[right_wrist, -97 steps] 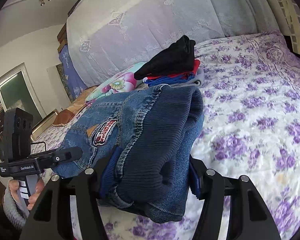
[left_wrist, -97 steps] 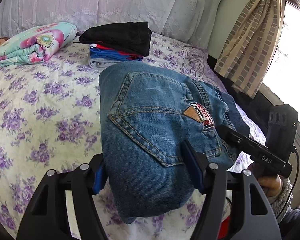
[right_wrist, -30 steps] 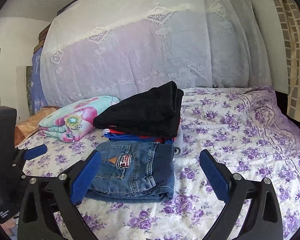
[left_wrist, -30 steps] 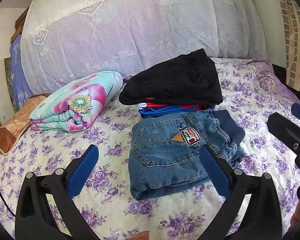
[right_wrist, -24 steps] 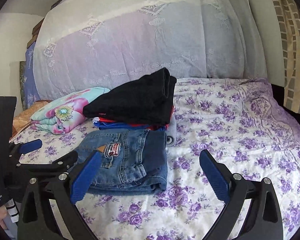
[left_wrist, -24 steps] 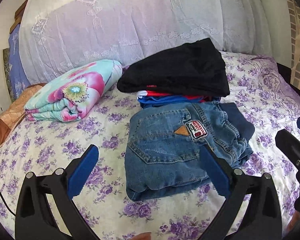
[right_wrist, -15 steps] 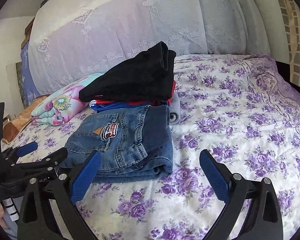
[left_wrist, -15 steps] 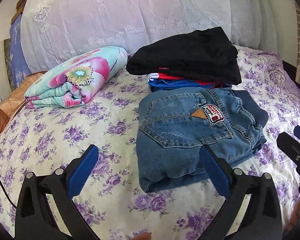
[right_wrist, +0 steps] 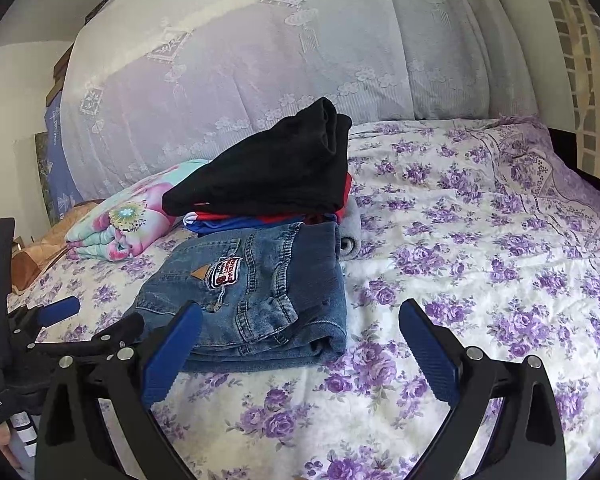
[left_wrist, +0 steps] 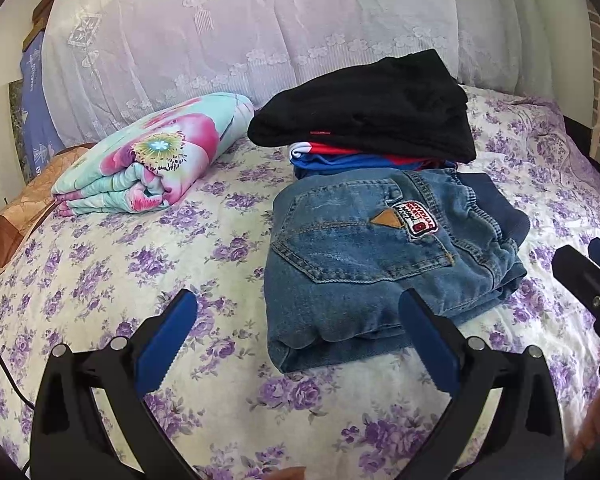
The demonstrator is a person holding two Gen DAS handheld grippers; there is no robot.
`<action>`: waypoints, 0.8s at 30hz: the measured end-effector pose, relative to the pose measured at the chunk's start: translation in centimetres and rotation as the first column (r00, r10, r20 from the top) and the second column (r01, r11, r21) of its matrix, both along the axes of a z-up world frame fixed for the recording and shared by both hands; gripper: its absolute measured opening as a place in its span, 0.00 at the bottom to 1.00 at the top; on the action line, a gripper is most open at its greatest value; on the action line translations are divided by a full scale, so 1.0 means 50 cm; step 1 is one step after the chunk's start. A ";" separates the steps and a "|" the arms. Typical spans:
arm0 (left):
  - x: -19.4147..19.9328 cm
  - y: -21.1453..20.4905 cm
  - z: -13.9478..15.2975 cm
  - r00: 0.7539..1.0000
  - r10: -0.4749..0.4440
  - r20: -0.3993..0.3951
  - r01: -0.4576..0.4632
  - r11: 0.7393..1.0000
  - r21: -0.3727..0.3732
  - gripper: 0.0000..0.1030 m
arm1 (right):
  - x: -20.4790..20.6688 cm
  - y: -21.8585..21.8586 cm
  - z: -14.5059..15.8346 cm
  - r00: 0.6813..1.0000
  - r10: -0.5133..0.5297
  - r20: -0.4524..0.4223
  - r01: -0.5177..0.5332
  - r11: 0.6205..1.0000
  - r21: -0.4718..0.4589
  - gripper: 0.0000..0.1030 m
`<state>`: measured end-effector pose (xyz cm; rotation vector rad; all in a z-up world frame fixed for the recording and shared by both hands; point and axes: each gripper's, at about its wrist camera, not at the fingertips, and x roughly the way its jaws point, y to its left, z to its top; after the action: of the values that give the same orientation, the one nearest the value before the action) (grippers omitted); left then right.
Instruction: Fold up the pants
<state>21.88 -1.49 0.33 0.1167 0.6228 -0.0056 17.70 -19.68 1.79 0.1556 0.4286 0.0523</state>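
Note:
The folded blue denim pants (left_wrist: 380, 256) lie flat on the floral bedspread (left_wrist: 140, 264), back pocket and patch facing up, just in front of a stack of folded clothes. They also show in the right wrist view (right_wrist: 256, 292). My left gripper (left_wrist: 298, 312) is open and empty, a little short of the pants' near left corner. My right gripper (right_wrist: 300, 320) is open and empty, just short of the pants' near right edge. Each gripper shows at the edge of the other's view.
A stack of folded clothes topped by a black garment (left_wrist: 364, 108) sits behind the pants, touching them. A rolled floral blanket (left_wrist: 152, 160) lies at the left. A lace-covered headboard (left_wrist: 260, 20) stands behind. A curtain (right_wrist: 584, 64) hangs at the right.
Both grippers held the folded pants in the air, then set them down in front of the stack and opened. In the last second both views have drawn a little closer to the pants.

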 end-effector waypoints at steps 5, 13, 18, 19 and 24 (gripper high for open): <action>0.000 -0.001 -0.001 1.000 0.004 -0.004 -0.004 1.000 0.004 0.96 | -0.002 0.005 0.001 1.000 0.003 0.004 -0.003 1.000 -0.011 0.96; -0.007 0.006 0.003 1.000 0.008 0.019 -0.007 1.000 -0.020 0.96 | -0.002 0.006 -0.001 1.000 0.006 -0.001 -0.006 1.000 -0.011 0.96; -0.007 -0.002 0.007 1.000 -0.003 0.019 0.003 1.000 -0.002 0.96 | -0.002 0.007 -0.002 1.000 0.006 -0.002 -0.006 1.000 -0.011 0.96; -0.006 -0.003 0.006 1.000 0.000 0.017 0.000 1.000 0.002 0.96 | -0.002 0.006 -0.002 1.000 0.007 -0.002 -0.007 1.000 -0.011 0.96; -0.004 -0.002 0.005 1.000 -0.003 0.004 0.003 1.000 -0.006 0.96 | -0.002 0.007 -0.002 1.000 0.007 -0.003 -0.007 1.000 -0.010 0.96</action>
<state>21.70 -1.61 0.57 0.1120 0.6181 -0.0099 17.60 -19.34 1.71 0.1440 0.4324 0.0563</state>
